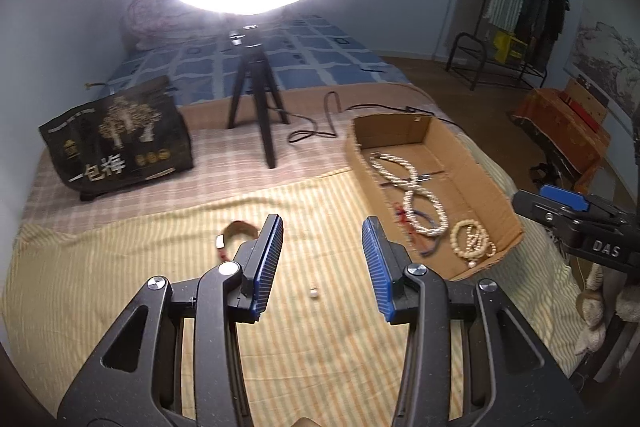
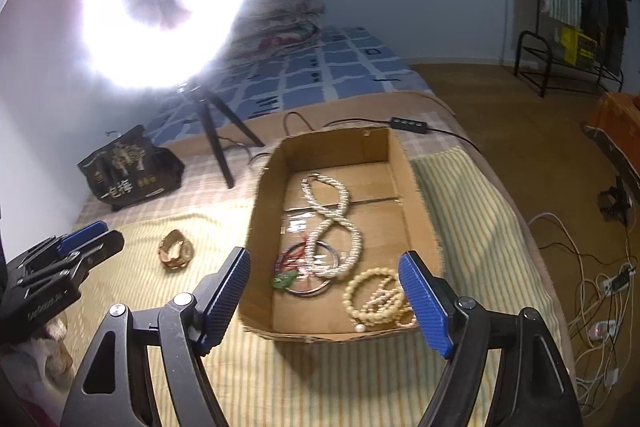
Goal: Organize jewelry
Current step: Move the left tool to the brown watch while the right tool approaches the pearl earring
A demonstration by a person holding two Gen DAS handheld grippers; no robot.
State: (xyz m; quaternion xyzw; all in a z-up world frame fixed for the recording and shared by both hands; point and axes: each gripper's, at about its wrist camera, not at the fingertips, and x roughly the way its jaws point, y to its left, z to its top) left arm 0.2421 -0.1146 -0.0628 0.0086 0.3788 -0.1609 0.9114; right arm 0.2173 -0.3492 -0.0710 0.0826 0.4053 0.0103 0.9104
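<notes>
Lying lengthwise in the cardboard box (image 2: 416, 203), pearl necklace (image 2: 332, 227) ahead of released right hand-held gripper (image 2: 325, 273), left hand-held gripper (image 1: 322, 233) released over small bead (image 1: 313, 293).

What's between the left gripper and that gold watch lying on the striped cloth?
Nothing visible. The left gripper is open, and the gold watch lies on bare striped cloth just ahead to its left. A small bead sits apart, off that line.
</notes>
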